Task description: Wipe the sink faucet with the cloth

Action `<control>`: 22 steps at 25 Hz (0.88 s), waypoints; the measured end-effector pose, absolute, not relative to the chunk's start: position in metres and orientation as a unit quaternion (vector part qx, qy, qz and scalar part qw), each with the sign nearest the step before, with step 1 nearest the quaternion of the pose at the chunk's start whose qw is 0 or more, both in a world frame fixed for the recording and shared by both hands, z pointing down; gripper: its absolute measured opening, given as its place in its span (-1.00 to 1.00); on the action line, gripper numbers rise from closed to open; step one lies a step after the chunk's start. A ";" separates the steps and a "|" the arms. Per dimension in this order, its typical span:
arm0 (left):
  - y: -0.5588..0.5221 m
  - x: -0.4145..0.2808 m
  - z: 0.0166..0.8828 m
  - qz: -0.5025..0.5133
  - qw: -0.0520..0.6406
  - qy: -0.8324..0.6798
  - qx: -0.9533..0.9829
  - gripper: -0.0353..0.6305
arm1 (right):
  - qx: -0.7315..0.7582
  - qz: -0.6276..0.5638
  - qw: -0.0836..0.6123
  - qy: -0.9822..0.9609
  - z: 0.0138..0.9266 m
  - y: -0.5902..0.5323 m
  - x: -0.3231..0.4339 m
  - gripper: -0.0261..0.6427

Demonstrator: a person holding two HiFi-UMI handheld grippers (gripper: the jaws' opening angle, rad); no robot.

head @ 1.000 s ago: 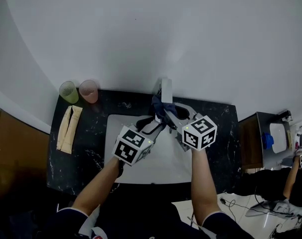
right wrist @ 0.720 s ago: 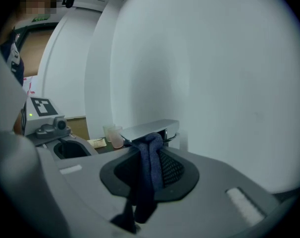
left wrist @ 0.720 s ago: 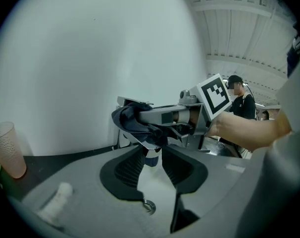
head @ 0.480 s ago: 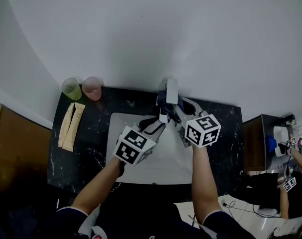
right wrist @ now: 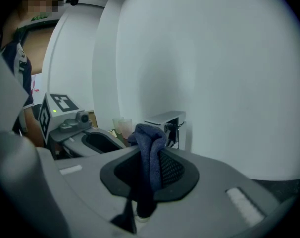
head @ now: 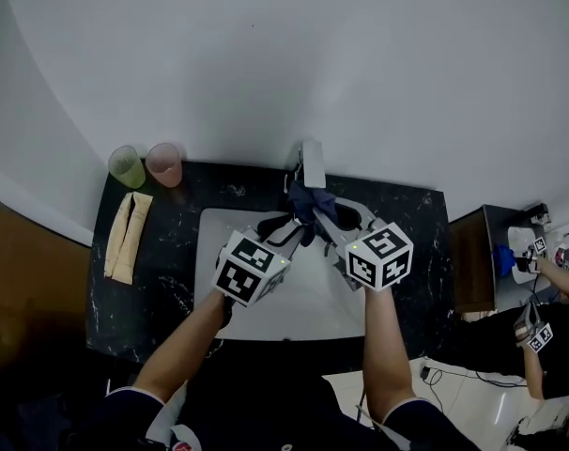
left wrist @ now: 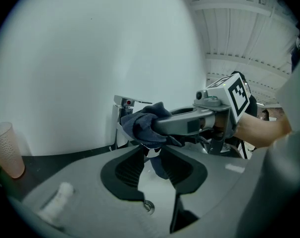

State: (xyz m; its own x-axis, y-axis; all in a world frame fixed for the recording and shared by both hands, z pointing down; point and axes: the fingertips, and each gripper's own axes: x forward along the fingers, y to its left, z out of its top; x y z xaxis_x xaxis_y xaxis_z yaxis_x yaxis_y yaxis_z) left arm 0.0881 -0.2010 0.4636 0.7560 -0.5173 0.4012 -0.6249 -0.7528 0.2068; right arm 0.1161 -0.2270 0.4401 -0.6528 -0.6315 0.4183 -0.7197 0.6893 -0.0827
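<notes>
Cloth (head: 308, 200) on faucet spout (head: 312, 163), sink basin (head: 219, 247) below

Chrome, square-bodied sink faucet (head: 311, 163) stands upright at top centre of head view, at back edge of white basin (head: 219, 242), w/ flat spout reaching fwd over it. Small red dot shows on its body in left gripper view (left wrist: 121, 114). Dark blue cloth (head: 310, 203), bunched & creased, sits wrapped over spout just below faucet body, mid-frame. One tail hangs down. Cloth is pinched between right gripper (right wrist: 148, 148) jaws.
</notes>
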 end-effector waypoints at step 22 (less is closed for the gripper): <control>-0.138 0.088 0.437 0.177 0.071 -0.229 0.955 -0.24 | 0.268 0.167 0.141 -0.938 0.416 -0.142 0.078 -0.74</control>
